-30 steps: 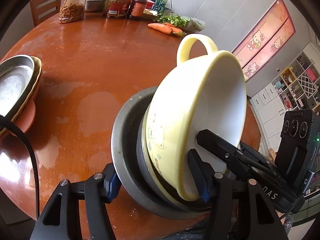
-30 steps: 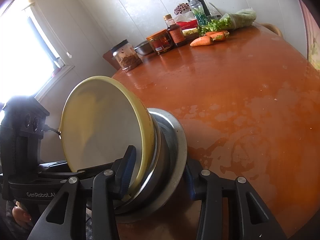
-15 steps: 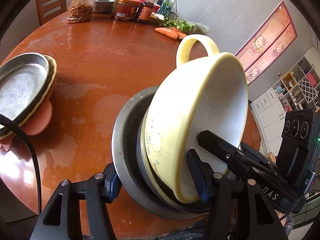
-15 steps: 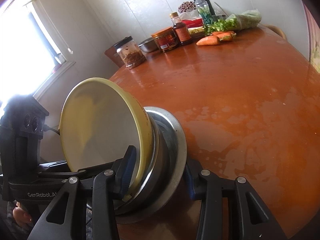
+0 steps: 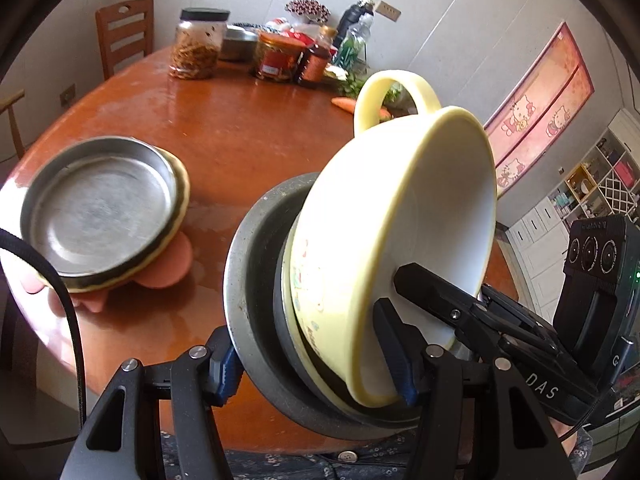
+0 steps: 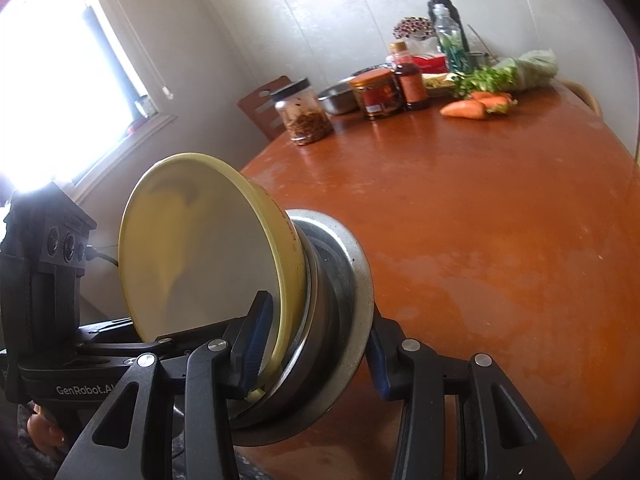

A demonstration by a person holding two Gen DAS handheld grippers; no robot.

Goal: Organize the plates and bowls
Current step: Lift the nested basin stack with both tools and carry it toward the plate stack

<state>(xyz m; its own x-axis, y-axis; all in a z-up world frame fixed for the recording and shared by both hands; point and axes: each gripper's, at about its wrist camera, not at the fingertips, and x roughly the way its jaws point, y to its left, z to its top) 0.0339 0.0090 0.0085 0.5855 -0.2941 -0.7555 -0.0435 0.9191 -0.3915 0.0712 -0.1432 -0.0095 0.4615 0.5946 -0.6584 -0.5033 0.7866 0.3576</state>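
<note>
A yellow bowl (image 5: 400, 240) with a loop handle is nested in steel bowls (image 5: 256, 280); the stack is tilted on its side above the table's near edge. My left gripper (image 5: 316, 364) is shut on the stack's rim, one finger inside the yellow bowl, one behind the steel. My right gripper (image 6: 312, 348) is shut on the same stack (image 6: 336, 280) from the other side and shows in the left wrist view (image 5: 460, 312). A steel plate (image 5: 100, 208) tops a yellow plate and an orange plate (image 5: 168, 264) at the table's left.
The round brown table (image 6: 480, 220) carries jars (image 5: 196, 48), a steel bowl, bottles, greens and carrots (image 6: 464, 108) at its far side. Wooden chairs (image 5: 124, 32) stand behind it. A window is at the left in the right wrist view.
Both grippers have lifted and swung with the bowl stack, still held. The plate stack at the left has come further into the left wrist view.
</note>
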